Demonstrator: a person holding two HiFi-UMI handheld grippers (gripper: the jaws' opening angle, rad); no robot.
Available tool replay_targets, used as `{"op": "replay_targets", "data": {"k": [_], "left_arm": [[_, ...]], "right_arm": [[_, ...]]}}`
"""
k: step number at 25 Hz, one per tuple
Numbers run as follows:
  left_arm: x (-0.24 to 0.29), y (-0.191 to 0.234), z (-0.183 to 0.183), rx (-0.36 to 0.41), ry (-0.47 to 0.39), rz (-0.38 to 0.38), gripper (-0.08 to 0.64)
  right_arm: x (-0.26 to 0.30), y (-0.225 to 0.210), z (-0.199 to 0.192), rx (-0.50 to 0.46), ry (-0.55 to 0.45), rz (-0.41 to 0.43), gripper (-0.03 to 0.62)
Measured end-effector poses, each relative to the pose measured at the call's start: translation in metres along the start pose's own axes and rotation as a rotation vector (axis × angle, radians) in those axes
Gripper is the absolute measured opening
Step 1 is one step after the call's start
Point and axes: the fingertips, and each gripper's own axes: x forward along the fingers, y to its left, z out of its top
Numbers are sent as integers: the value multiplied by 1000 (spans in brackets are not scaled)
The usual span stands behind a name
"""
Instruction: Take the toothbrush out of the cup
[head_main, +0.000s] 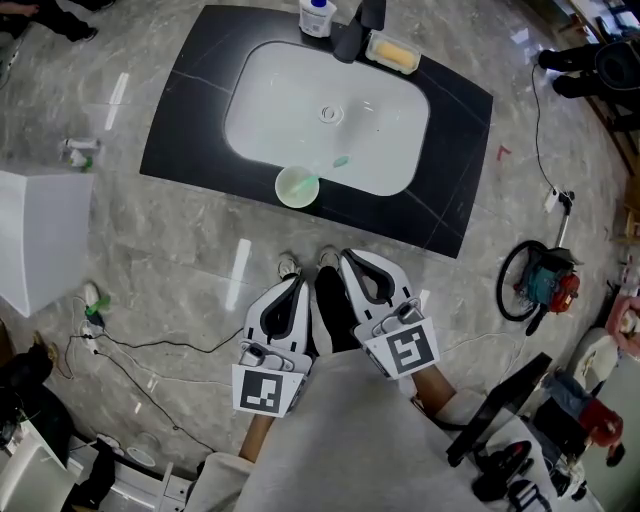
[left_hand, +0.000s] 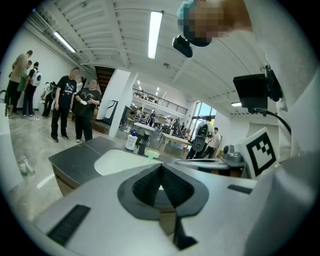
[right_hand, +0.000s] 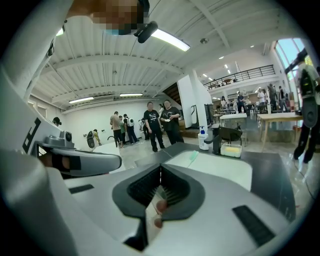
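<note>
- Toothbrush (head_main: 340, 161): green, and as far as I can judge it leans in the cup with its head out over the basin. Not yet taken out.
- Cup (head_main: 297, 186): pale green, upright on the front rim of the sink (head_main: 400, 150), which is set in the black desk (head_main: 190, 120).
- Left gripper (head_main: 291, 273): jaws together, nothing between them. It is held near my body, well apart from the cup.
- Right gripper (head_main: 343, 259): jaws together, empty, just beside the left one.
- Progress: I count nothing as done.
- Left to do: reach in, open one gripper, close it on the toothbrush, lift it clear of the cup.
</note>
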Motion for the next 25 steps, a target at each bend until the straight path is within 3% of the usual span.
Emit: {"op": "replay_targets", "data": {"k": [5,14,25], "left_arm": [[1,2,-1,-4,13,2,4],[1,9,-3,-8,23,18,3],[1,19,-8,-17,46,37,5]], "right_arm": [[12,-6,-7,5,30,15,8],[40,-20,-25,25,75,26,112],[94,-66,-36,113,67,-38,115]]}}
